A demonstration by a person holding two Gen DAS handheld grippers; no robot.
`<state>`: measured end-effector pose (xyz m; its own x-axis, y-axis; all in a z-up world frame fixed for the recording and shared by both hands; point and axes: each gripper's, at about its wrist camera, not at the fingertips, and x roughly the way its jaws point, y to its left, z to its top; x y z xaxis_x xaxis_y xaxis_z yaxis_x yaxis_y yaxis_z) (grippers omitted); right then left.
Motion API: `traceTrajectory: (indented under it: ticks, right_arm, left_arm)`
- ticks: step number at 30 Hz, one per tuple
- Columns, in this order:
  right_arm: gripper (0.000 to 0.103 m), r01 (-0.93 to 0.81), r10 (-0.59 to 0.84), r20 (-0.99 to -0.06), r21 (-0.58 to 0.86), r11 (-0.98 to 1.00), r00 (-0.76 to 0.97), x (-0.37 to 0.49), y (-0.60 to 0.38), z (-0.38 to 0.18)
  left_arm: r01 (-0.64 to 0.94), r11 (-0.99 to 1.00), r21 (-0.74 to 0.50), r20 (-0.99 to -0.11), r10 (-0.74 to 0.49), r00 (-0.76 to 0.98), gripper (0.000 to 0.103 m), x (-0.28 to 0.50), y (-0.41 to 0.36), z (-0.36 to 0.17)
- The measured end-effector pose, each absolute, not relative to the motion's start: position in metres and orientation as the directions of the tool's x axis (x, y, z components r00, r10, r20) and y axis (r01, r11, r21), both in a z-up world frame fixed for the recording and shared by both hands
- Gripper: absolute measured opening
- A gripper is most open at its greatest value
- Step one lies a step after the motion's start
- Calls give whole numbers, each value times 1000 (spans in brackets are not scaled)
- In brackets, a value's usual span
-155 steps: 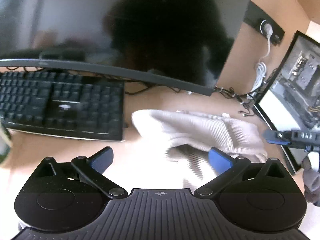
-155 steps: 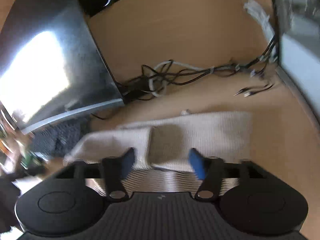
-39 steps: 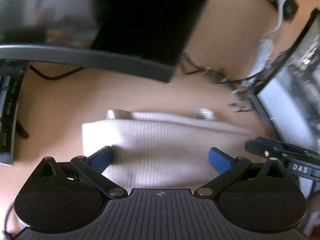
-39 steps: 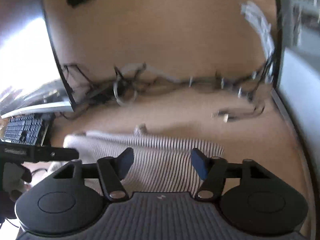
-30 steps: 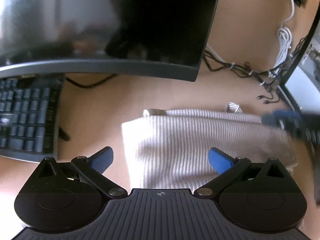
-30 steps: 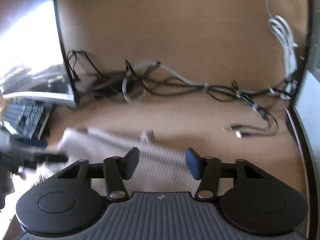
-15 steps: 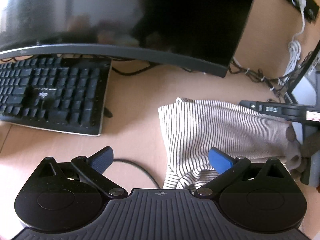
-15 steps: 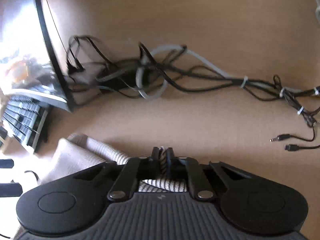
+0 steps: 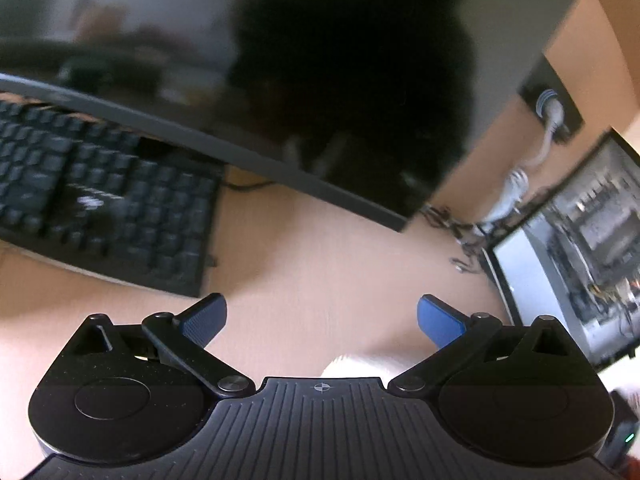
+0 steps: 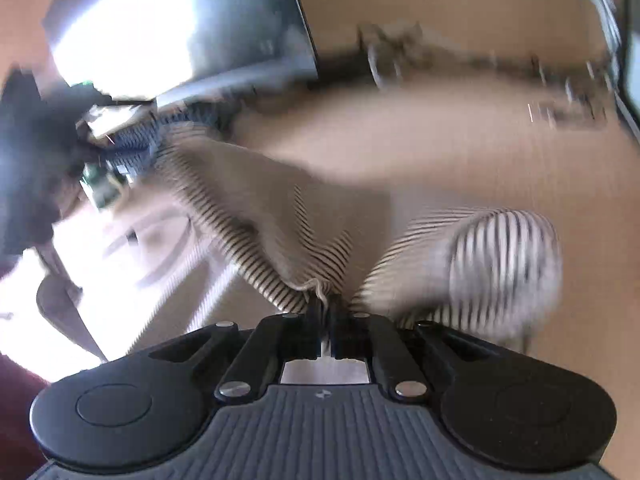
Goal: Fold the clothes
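The cream knitted garment with thin black stripes (image 10: 280,232) hangs in the right gripper (image 10: 325,308), whose jaws are pressed together on a bunched edge of the cloth. From this pinch the fabric spreads in ridges to the far left, and a loose rolled part droops at the right, above the pale wooden desk (image 10: 460,152). Half a second ago the same garment lay as a flat folded rectangle on the desk, with this gripper closing on its far edge. Now it is lifted and pulled out of that shape, and both views are blurred by quick motion. I judge that the fold is being opened or carried over for another fold; which of the two, the pictures do not settle.

The left gripper (image 9: 322,316) has its blue-padded jaws wide apart and holds nothing. Only a small pale corner of the garment (image 9: 352,364) shows just under it, near the right finger.

The knit looks soft, ribbed and stretchy, so it will sag where it is not supported. Farther away stand a black mechanical keyboard (image 9: 100,200) at the left, a dark glossy curved monitor (image 9: 280,60), and a tangle of cables (image 10: 480,64) at the far right.
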<state>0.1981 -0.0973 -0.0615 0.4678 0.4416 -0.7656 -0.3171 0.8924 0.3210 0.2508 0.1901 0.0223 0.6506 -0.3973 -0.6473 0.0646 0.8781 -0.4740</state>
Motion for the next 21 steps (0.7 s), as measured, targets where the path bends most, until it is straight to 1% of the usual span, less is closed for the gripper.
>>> traceTrajectory:
  ticks: [2,3,5,7,8,9,10,13,16,19,21]
  right_arm:
    - [3,-320,419,-775,292,901,473,186,-96,-64]
    - [5,-321,414,-770,283,904,486,181,-98,-59]
    - [13,-306,406,-750,280,910,522,175,-109,-47]
    - [39,-260,385,-736,287,922,556,176,-123,-39]
    - [46,-236,374,-729,290,927,573,176,-131,-36]
    - [61,-213,362,-722,294,932,589,177,-138,-32]
    - [70,-189,350,-715,298,936,605,177,-145,-28]
    - [72,-118,310,-694,311,943,650,178,-167,-17]
    - [72,-52,287,-683,343,938,672,181,-185,-14]
    - [72,-9,342,-709,428,904,617,196,-184,-41]
    - [72,-15,368,-720,445,895,588,204,-180,-52]
  left_arm:
    - [113,880,-461,-661,-426,618,103,258,172,17]
    - [135,883,-449,-677,-435,594,103,261,162,12]
    - [174,894,-414,-716,-437,543,103,263,144,1]
    - [217,906,-365,-757,-424,497,103,260,131,-10]
    - [237,911,-337,-777,-412,477,103,258,126,-16]
    - [256,917,-306,-798,-393,457,103,254,123,-22]
    - [268,921,-284,-814,-379,439,103,251,121,-28]
    - [284,919,-273,-846,-370,384,103,243,123,-41]
    - [271,911,-310,-840,-397,370,103,238,132,-40]
    - [197,871,-449,-795,-491,357,103,239,141,-37]
    - [130,820,-557,-757,-566,327,103,242,144,-43]
